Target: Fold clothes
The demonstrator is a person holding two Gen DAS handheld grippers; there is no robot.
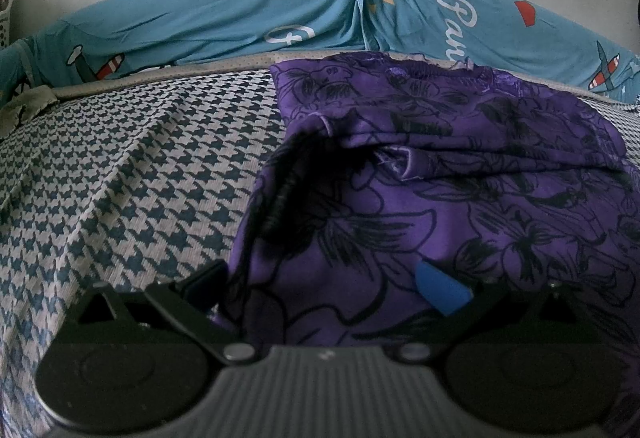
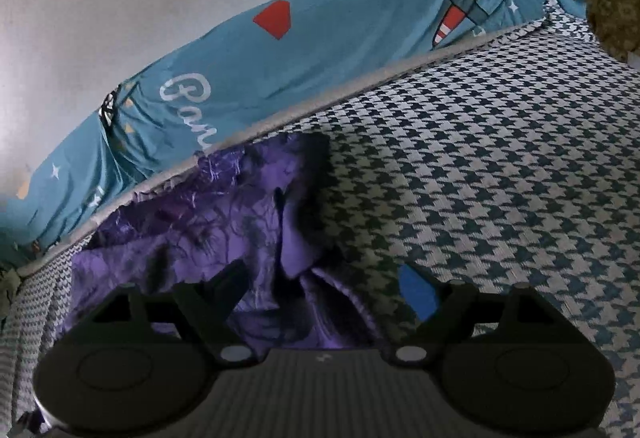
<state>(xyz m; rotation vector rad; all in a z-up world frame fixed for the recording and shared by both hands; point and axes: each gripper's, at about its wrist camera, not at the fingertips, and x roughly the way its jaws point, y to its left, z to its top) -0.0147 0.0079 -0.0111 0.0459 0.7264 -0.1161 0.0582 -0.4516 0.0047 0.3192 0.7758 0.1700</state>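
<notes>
Garment: purple, partly folded, near the bed's far edge.
Left gripper: wide apart, cloth between, not pinched.
Right gripper: spread, holding nothing.
Advice: pinch the near hem at both corners, fold evenly.

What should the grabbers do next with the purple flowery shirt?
Probably tidy the purple shirt: it lies folded over but rumpled on the checked cover. Both the left gripper and right gripper look open above it, so pressing the fold flat seems sensible.
</notes>
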